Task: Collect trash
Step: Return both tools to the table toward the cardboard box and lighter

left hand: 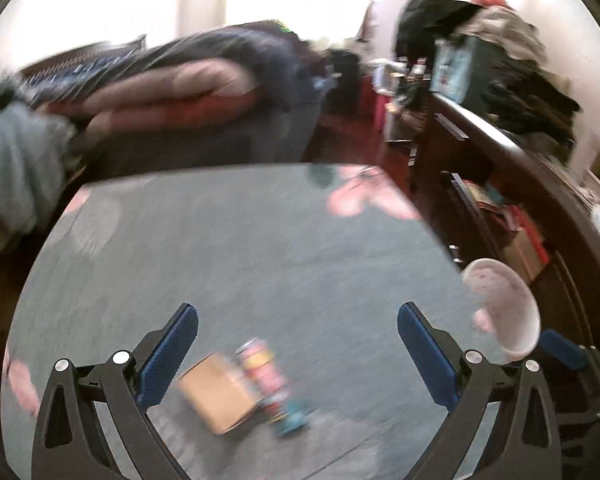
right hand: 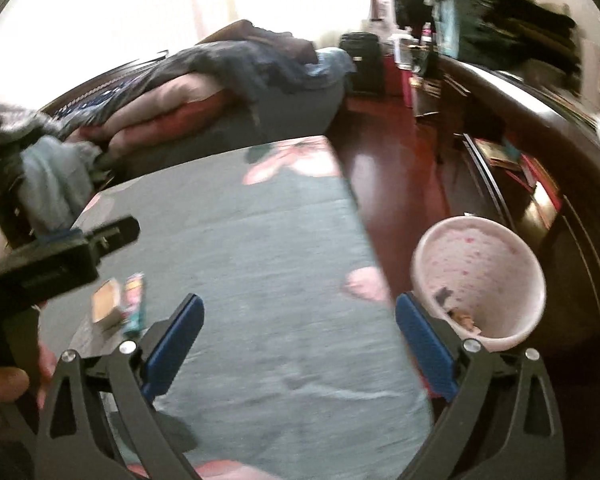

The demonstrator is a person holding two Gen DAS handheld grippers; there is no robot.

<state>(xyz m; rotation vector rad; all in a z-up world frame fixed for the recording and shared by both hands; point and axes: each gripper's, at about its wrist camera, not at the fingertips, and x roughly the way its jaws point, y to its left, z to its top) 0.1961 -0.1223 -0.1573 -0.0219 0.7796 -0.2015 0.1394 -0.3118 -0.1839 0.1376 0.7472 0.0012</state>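
A small brown cardboard box (left hand: 218, 394) and a colourful wrapper (left hand: 274, 384) lie side by side on the grey rug (left hand: 260, 248). My left gripper (left hand: 298, 344) is open and empty, just above them. They also show at the left of the right wrist view, the box (right hand: 106, 304) and the wrapper (right hand: 134, 304). My right gripper (right hand: 298, 330) is open and empty over the rug. A pink speckled bin (right hand: 480, 280) stands right of it, with scraps inside; it also shows in the left wrist view (left hand: 504, 308). The left gripper's body (right hand: 56, 260) shows at the left.
A bed heaped with blankets and clothes (left hand: 160, 88) runs along the back left. A dark wooden dresser (left hand: 512, 184) with books and piled clothes lines the right side. Red-brown wooden floor (right hand: 396, 168) lies between rug and dresser. All is motion-blurred.
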